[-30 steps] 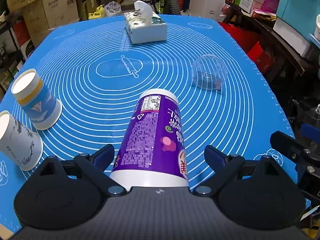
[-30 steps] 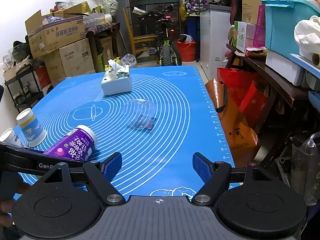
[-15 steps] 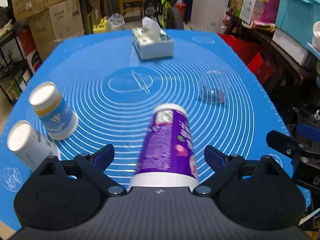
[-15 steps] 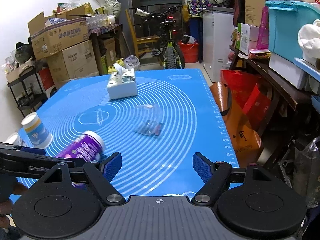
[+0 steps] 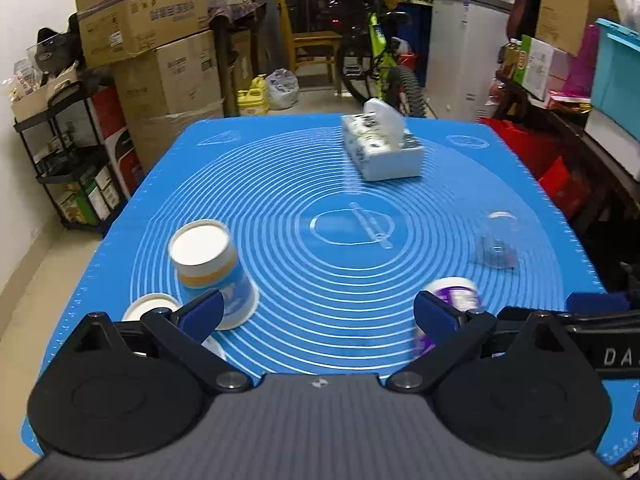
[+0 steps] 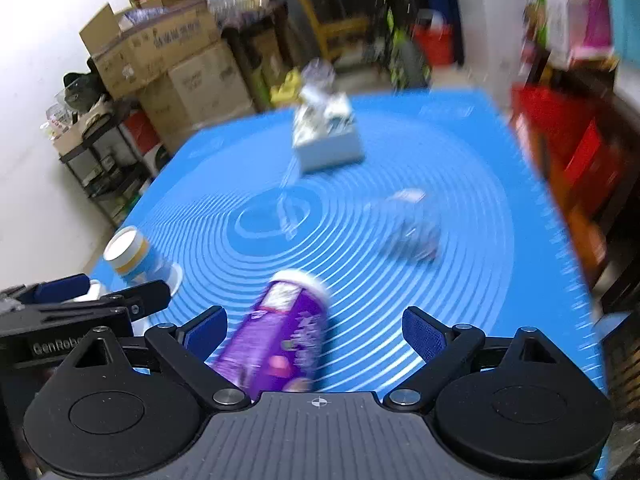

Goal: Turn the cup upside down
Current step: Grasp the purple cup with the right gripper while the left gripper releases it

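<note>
A purple paper cup (image 6: 280, 336) lies on its side on the blue mat (image 6: 460, 300), its white base pointing away. It lies between the open fingers of my right gripper (image 6: 316, 328), nearer the left finger. In the left wrist view the purple cup (image 5: 452, 296) shows partly behind the right finger. My left gripper (image 5: 316, 312) is open and empty, to the left of the cup. A clear plastic cup (image 5: 496, 240) stands upside down on the mat's right side; it also shows, blurred, in the right wrist view (image 6: 408, 228).
Two white paper cups stand upside down at the mat's near left: one with blue and yellow print (image 5: 212, 268), one (image 5: 152, 308) behind my left finger. A tissue box (image 5: 380, 148) sits at the back. Cartons, shelves and a bicycle surround the table.
My left gripper has pulled back and swung left, off the purple cup. My right gripper has moved left, so that the cup now lies between its fingers.
</note>
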Available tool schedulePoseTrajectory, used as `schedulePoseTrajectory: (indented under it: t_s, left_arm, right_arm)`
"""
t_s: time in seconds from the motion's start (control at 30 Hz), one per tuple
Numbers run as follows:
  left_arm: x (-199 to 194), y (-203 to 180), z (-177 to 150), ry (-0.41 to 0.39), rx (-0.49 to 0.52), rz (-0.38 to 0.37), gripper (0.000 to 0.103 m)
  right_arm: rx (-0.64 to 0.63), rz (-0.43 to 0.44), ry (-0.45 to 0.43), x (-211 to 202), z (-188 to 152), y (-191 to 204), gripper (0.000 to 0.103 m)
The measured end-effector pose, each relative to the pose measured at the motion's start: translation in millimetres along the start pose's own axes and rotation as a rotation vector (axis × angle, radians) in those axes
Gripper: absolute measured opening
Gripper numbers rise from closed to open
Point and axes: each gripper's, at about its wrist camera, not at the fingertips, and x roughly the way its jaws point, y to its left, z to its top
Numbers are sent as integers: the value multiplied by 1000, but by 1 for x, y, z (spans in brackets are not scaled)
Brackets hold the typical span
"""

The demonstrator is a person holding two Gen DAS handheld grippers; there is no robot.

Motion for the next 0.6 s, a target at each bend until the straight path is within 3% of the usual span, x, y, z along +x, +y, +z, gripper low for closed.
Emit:
schedulePoseTrajectory:
  t_s: [0.17, 0.37, 0.47, 0.6]
  left_arm:
    - [16, 13, -1, -3, 12, 59, 100]
    - [20, 25, -3, -7, 21, 66, 100]
    - [21, 28, -2, -8, 12, 59, 100]
    - [20, 29, -2, -12, 16, 56, 100]
  right_arm:
    - [61, 26, 131, 42, 11, 3, 94]
    - [65, 47, 250, 79, 13, 5, 91]
    - [58, 70, 285, 89, 8, 8, 77]
    - [53, 104, 258, 84, 5, 12, 74]
